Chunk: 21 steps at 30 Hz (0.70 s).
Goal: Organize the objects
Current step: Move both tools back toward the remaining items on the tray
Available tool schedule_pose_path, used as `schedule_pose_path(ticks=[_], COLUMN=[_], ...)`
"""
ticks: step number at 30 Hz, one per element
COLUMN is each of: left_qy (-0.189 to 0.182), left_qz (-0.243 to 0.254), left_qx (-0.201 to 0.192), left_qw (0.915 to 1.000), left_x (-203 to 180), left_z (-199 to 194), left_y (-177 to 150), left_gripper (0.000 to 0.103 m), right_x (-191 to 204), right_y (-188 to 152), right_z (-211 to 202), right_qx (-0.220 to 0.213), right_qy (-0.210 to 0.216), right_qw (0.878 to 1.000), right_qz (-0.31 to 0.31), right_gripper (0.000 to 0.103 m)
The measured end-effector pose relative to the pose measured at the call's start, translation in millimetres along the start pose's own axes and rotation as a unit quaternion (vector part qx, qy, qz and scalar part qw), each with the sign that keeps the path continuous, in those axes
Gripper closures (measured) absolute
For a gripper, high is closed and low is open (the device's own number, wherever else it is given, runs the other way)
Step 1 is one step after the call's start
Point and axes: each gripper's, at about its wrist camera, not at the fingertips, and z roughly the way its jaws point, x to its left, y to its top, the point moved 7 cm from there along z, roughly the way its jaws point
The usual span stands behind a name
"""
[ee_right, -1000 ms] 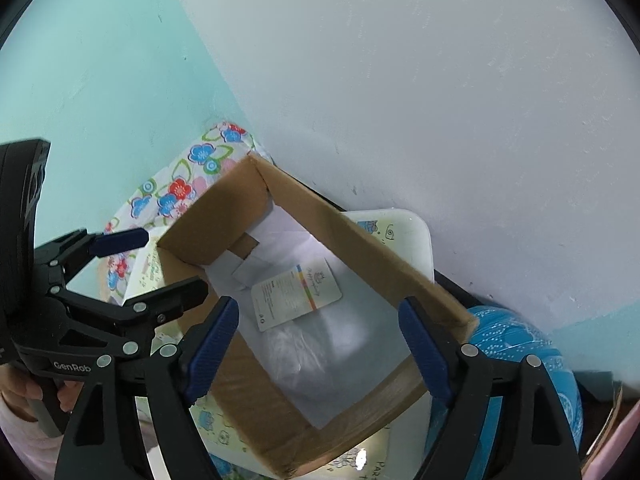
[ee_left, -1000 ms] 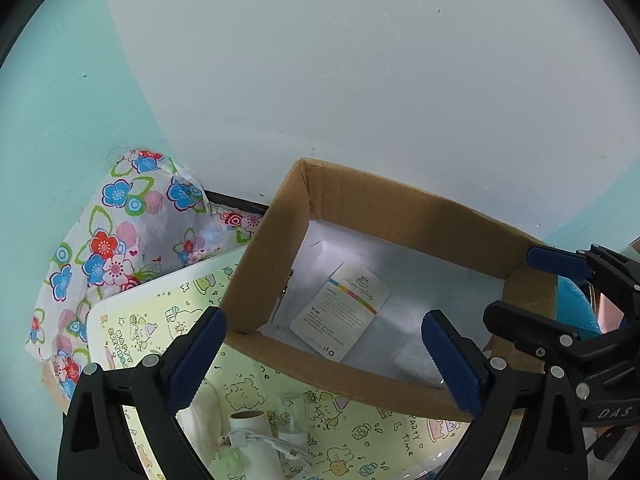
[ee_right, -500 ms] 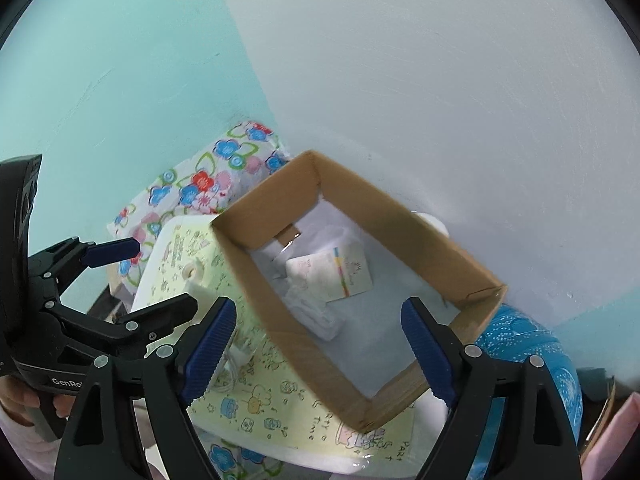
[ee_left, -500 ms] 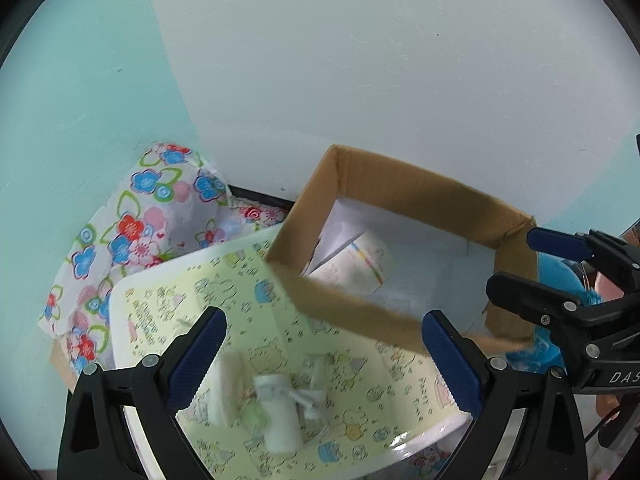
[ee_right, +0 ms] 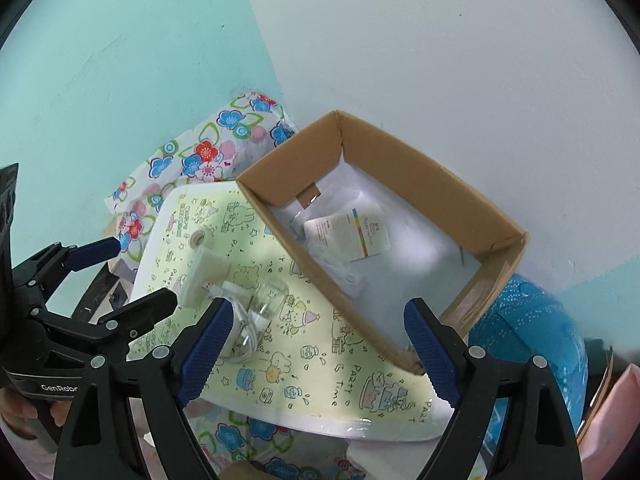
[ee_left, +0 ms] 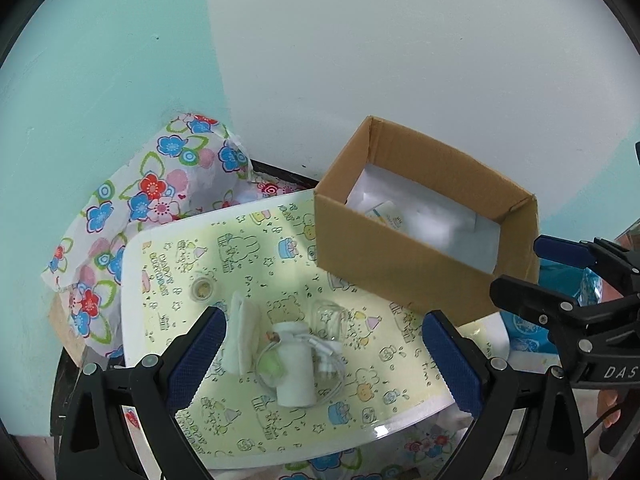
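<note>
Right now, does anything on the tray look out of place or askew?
Yes. The cardboard box sits skewed to the tray, its corner past the tray's right edge. A white cable lies tangled around a white bottle on its side, beside a clear jar also tipped over.

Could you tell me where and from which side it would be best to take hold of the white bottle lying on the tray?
Grip the white bottle across the middle of its round body, coming from above with one finger on each long side. It lies on its side on the tray, and a white cable drapes its cap end, so the bare lower half is probably safer.
</note>
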Motion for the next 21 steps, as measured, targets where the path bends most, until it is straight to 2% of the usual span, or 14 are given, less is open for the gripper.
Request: schedule_pose_path(ticks=[17,21], left_qy=[0.011,0.025], left_qz=[-0.026,-0.036], left_qx=[0.005,0.006], left_qw=[0.9996,0.999], left_x=[31.8,44.6], left_z=[-7.9,-7.5], left_y=[-35.3,-41.0], left_gripper=[0.003,0.003], right_x=[36.2,48.5], right_y=[-18.1,-19.7], right_z=[15.3,24.3], right_qx=[0.027,0.033], right_qy=[-0.017,-0.015], right_qw=[0.999,0.999], right_qz=[-0.025,-0.035], right_gripper=[0.013,0.013])
